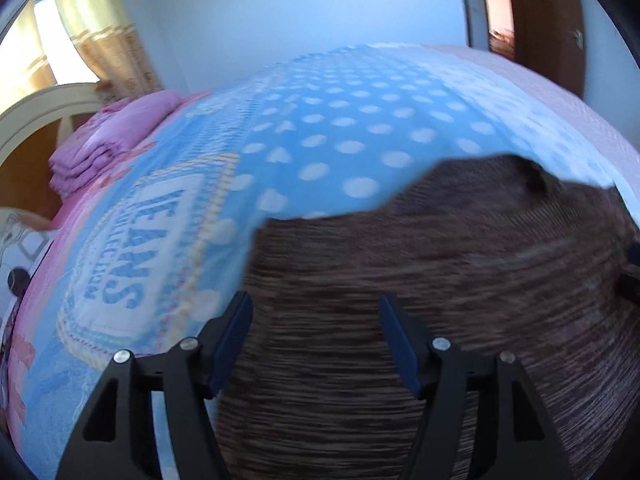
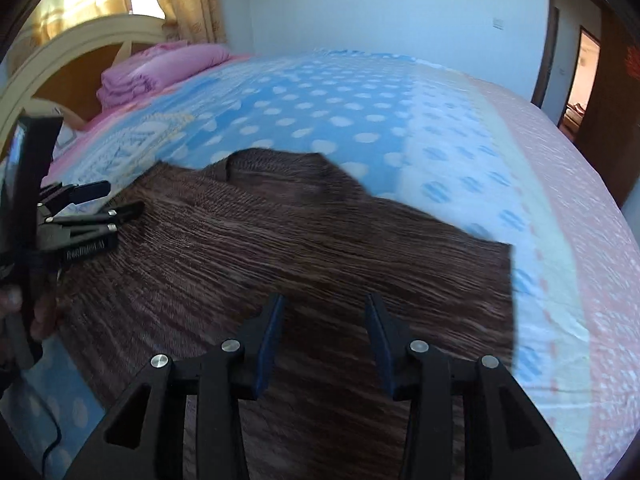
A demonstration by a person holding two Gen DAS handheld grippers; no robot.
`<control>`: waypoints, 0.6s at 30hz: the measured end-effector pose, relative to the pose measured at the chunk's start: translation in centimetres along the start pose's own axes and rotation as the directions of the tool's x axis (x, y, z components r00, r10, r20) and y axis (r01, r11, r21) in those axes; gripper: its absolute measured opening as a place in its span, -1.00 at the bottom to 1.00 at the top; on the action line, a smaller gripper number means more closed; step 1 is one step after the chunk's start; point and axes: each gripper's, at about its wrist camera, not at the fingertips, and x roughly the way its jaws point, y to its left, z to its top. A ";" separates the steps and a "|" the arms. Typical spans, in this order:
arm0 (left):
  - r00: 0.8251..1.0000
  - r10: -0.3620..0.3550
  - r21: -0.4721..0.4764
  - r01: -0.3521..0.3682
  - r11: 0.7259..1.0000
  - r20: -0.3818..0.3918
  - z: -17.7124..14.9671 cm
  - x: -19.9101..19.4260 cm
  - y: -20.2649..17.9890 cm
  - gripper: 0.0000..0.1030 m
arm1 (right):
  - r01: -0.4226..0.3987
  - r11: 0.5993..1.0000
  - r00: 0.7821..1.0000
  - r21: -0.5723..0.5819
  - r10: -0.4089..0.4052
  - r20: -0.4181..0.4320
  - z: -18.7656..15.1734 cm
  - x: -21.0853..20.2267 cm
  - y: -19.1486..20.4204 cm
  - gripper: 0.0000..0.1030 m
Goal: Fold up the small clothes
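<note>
A brown ribbed knit garment (image 2: pixel 280 240) lies spread on the blue polka-dot bedspread (image 2: pixel 340 112); it also fills the lower right of the left wrist view (image 1: pixel 440 280). My left gripper (image 1: pixel 316 304) is open and empty just above the garment's left part, near its left edge. It also shows from the side at the left of the right wrist view (image 2: pixel 116 208). My right gripper (image 2: pixel 324 304) is open and empty over the garment's right part, near its short sleeve (image 2: pixel 472 272). The garment's neckline (image 2: pixel 272 164) points away from me.
A stack of folded pink bedding (image 2: pixel 160 68) sits at the bed's head by the cream headboard (image 2: pixel 80 40). The bedspread carries a "JEANS" print (image 1: pixel 132 256) left of the garment. A doorway (image 2: pixel 584 80) is at far right. A cable (image 2: pixel 52 440) hangs at lower left.
</note>
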 end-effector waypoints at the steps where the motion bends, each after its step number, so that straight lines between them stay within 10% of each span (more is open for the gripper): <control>1: 0.999 0.028 0.038 -0.027 0.999 -0.017 0.1 0.7 -1.2 0.41 | 0.030 1.000 0.999 0.010 -0.029 -0.039 0.5 1.5 0.0 -0.17; 5: 0.987 0.157 0.043 -0.158 0.987 0.012 1.4 2.8 -2.3 0.79 | 0.046 0.995 0.999 0.084 -0.044 -0.024 2.0 3.3 -1.7 -0.04; 14: 0.999 0.036 -0.055 -0.036 0.998 0.001 -0.9 -0.5 0.5 0.64 | -0.043 0.989 0.997 0.139 0.033 0.073 -1.4 -3.7 -1.5 -0.01; 18: 0.999 0.045 -0.040 -0.045 0.998 0.002 -3.0 -1.5 0.4 0.91 | -0.091 0.994 0.994 0.057 0.087 0.063 -2.5 -3.6 1.3 -0.01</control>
